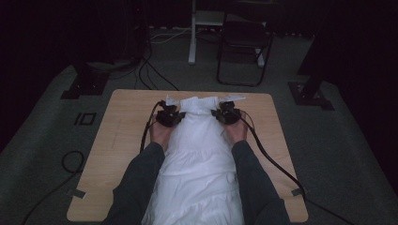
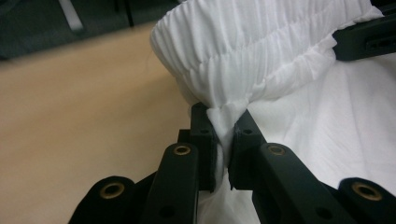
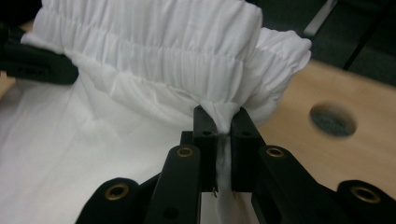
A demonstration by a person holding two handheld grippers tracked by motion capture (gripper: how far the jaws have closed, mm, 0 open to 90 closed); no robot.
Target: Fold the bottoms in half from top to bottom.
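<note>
Left gripper (image 2: 225, 135) is clamped on the gathered elastic waistband (image 2: 243, 56) of a white garment (image 1: 197, 159); right gripper (image 3: 223, 128) pinches the band's other end; the step looks like lifting it to fold; next calls for even tension; the garment lies along the wooden table (image 1: 126, 126), waistband away from the person.

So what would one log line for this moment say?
left gripper: shut on garment | right gripper: shut on garment | grip: gathered band, both ends | garment: white, on table
</note>
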